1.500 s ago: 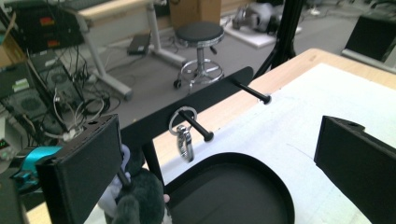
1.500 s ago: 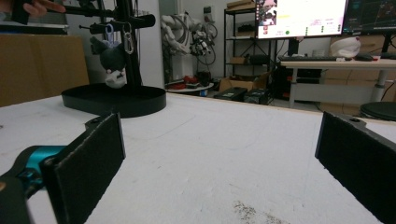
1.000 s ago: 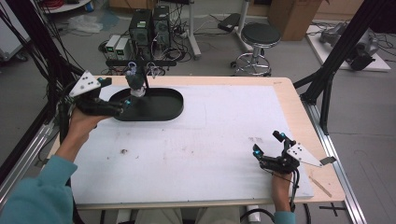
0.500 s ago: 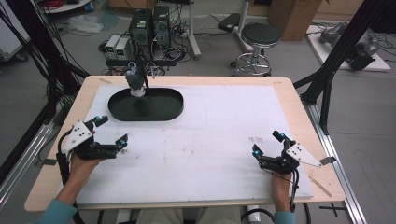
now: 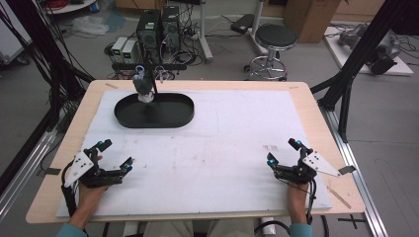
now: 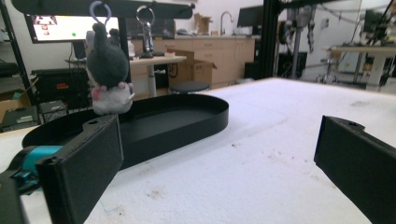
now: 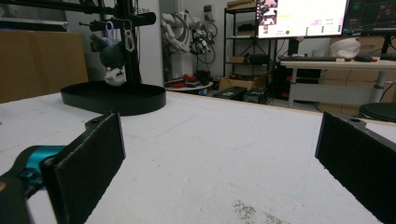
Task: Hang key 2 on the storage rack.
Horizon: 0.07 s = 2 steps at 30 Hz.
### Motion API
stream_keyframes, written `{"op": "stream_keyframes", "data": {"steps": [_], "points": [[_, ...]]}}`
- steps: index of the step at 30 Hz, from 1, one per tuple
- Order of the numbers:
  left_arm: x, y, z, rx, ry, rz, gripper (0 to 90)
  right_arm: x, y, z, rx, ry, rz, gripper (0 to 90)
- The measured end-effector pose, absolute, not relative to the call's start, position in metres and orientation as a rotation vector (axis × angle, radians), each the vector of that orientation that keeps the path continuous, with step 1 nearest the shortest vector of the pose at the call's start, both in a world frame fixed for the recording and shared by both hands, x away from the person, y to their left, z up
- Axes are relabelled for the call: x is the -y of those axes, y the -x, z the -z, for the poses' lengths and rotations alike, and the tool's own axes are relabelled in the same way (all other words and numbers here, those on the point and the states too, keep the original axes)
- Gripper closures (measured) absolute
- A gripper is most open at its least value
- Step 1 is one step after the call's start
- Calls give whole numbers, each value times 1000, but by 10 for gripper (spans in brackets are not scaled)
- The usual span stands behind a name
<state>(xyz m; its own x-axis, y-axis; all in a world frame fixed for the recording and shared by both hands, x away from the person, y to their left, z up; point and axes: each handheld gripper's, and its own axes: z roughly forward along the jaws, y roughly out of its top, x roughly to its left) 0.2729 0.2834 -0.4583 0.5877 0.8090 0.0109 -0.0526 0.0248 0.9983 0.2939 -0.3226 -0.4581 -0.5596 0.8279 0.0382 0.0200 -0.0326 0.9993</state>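
The left gripper (image 5: 116, 154) rests near the front left corner of the worktop (image 5: 222, 143), jaws spread wide and holding nothing. The right gripper (image 5: 283, 151) sits near the front right corner, jaws likewise parted and empty. Well apart from both, toward the back left of the worktop, lies a black oval tray (image 5: 174, 114). A grey and white plush toy (image 6: 108, 70) hangs by a ring from a black stand (image 5: 153, 89) over the tray's back rim.
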Motion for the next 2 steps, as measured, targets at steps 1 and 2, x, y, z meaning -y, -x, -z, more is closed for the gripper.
{"op": "stream_keyframes", "data": {"steps": [1,2], "points": [[-283,-273,458,-702,-1395,-759,17,323,-294,458,-1624,-902,-1659,7],[-283,-273,458,-701,-1397,-761,17,323,-294,458,-1625,-905,-1660,7]]}}
